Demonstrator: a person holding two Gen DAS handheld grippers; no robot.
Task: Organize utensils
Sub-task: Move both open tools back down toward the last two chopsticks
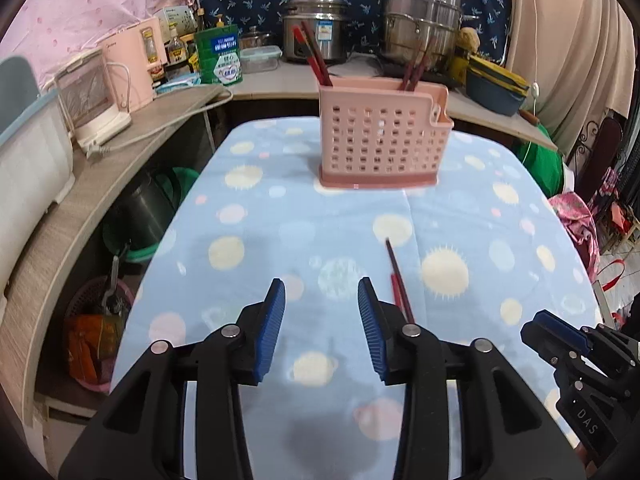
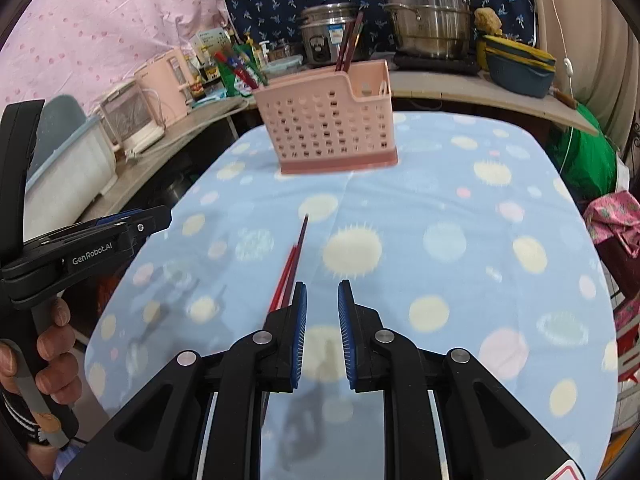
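Both claws are hovering over the desk (image 1: 256,216): left claw (image 1: 322,284) parted wide, right claw (image 2: 322,288) narrowly apart, each gripping nothing. Chopsticks (image 2: 294,258) are lying before the pink basket (image 1: 380,140).

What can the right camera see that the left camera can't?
Only the right wrist view shows the person's hand gripping the left gripper's handle.

Only the left wrist view shows the pink basket and dark bucket under the counter.

Both show the pink utensil holder with chopsticks standing in it, two loose chopsticks on the spotted blue cloth, and both grippers open and empty.
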